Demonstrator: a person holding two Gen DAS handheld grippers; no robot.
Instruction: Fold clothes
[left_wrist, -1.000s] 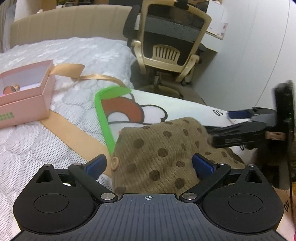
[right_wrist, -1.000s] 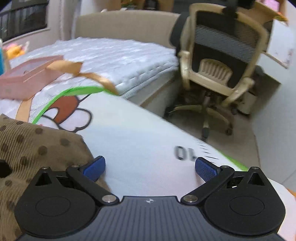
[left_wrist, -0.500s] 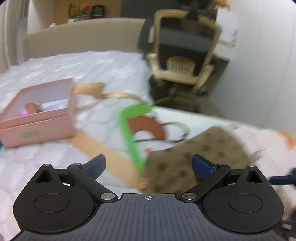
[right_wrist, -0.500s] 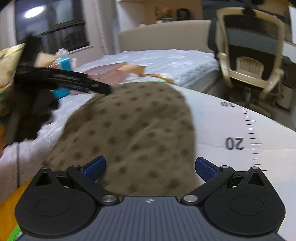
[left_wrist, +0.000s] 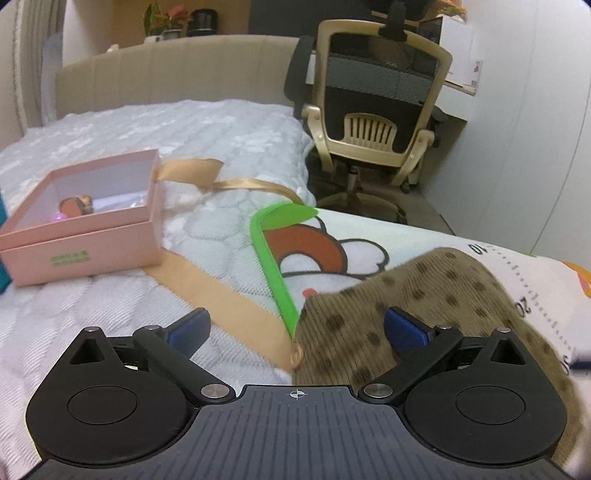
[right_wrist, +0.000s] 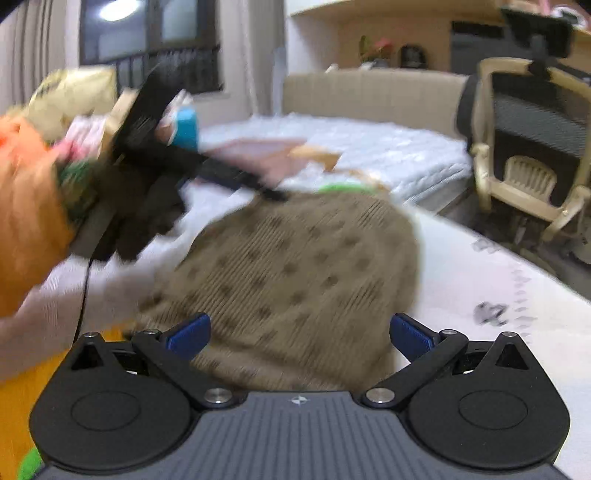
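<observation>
A brown corduroy garment with dark dots (left_wrist: 436, 295) lies bunched on a white cartoon-print mat (left_wrist: 369, 236) with a green border. My left gripper (left_wrist: 297, 326) is open above the garment's left edge, with nothing between its fingers. In the right wrist view the same garment (right_wrist: 295, 266) spreads in front of my right gripper (right_wrist: 299, 332), which is open and holds nothing. The left gripper (right_wrist: 275, 194) appears there, blurred, over the garment's far edge, held by a person's gloved hand (right_wrist: 144, 218).
A pink open box (left_wrist: 81, 218) with a tan ribbon (left_wrist: 221, 181) sits on the white quilted bed at the left. A beige office chair (left_wrist: 373, 110) stands beyond the bed. Ruler marks (left_wrist: 524, 291) run along the mat's right side.
The left gripper has pulled back to the left, off the garment. The right gripper has swung left to face the garment. Both stay open.
</observation>
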